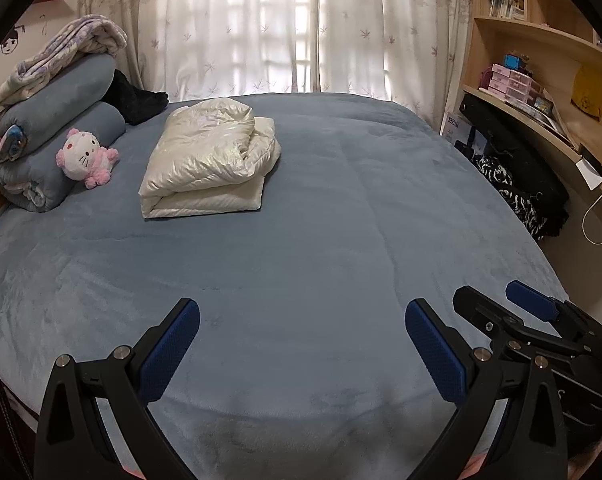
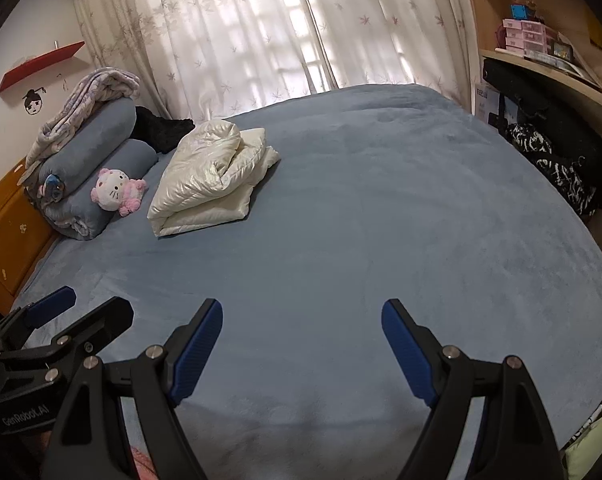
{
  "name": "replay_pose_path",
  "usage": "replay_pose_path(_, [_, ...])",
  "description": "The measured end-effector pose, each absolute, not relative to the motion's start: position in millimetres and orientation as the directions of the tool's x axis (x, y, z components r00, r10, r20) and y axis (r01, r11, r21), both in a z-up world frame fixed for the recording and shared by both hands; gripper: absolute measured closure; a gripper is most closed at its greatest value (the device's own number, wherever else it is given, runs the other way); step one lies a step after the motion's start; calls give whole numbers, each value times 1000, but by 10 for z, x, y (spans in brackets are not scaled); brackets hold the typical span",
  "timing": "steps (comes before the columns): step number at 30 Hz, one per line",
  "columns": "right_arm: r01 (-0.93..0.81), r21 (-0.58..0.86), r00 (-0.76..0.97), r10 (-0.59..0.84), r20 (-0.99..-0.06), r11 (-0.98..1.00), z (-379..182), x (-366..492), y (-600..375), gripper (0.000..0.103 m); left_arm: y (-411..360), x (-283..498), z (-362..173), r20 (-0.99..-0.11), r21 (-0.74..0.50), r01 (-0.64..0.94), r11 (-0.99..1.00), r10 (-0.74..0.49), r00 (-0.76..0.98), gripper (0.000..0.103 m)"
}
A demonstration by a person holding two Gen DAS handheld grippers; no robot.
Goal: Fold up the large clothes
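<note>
A cream, shiny padded jacket lies folded into a thick bundle on the far left part of the blue bed cover. My left gripper hovers open over the near edge of the bed, far from the jacket, nothing between its blue pads. My right gripper is open too, beside it and just as far from the bundle. Each view catches the other gripper at its side: the right gripper at the right edge, the left gripper at the lower left.
Rolled blue bedding with a patterned blanket on top and a pink-white plush cat sit at the headboard on the left. Curtains close the far side. Wooden shelves and dark bags line the right side of the bed.
</note>
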State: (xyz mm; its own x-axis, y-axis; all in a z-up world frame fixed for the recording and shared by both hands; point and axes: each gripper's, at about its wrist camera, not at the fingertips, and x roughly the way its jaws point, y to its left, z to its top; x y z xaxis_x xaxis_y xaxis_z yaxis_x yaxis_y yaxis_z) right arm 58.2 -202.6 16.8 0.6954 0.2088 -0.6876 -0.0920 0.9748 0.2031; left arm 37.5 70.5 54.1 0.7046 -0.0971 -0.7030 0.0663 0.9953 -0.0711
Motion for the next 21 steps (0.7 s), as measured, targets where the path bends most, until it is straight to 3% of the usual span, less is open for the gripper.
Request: replay_pose_path(21, [-97,208,687,217,-694,973,122,573,-1996,21,734,357,383,-726,-72,9,997,-58,685,1])
